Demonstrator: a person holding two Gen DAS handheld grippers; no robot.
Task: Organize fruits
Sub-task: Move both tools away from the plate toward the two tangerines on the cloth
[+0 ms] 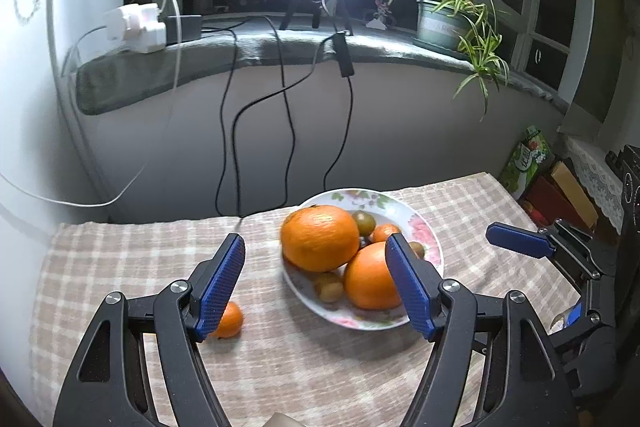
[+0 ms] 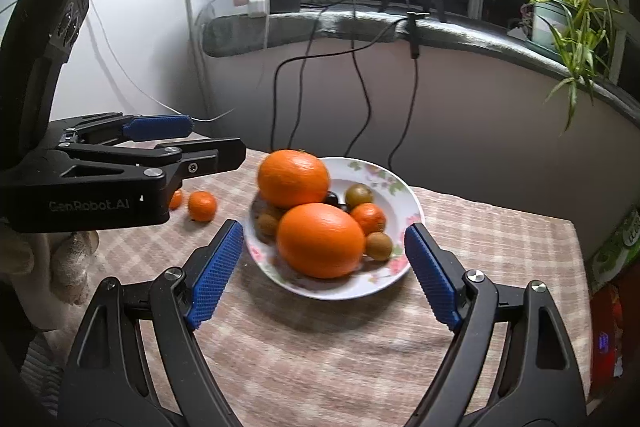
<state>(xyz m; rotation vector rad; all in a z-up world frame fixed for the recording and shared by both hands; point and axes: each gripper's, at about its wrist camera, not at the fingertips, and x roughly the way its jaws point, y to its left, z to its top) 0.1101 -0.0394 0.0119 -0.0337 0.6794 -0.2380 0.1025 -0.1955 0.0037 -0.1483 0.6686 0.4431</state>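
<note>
Fruit is piled on a flowered plate (image 2: pixel 400 187) near the back edge of a checked tablecloth (image 2: pixel 320 347), two large oranges (image 2: pixel 320 241) uppermost. Two small tangerines (image 2: pixel 202 205) are seen loose on open cloth to the left. Both the left gripper (image 1: pixel 316 247) and right gripper (image 2: pixel 324 235) are held wide, empty. "GenRobot.AI" is printed on the left gripper's side.

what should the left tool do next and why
Probably lower the open left tool over the small orange beside its left finger. That orange lies on the cloth outside the plate, where the other fruit already sits, and both tools are empty.
</note>
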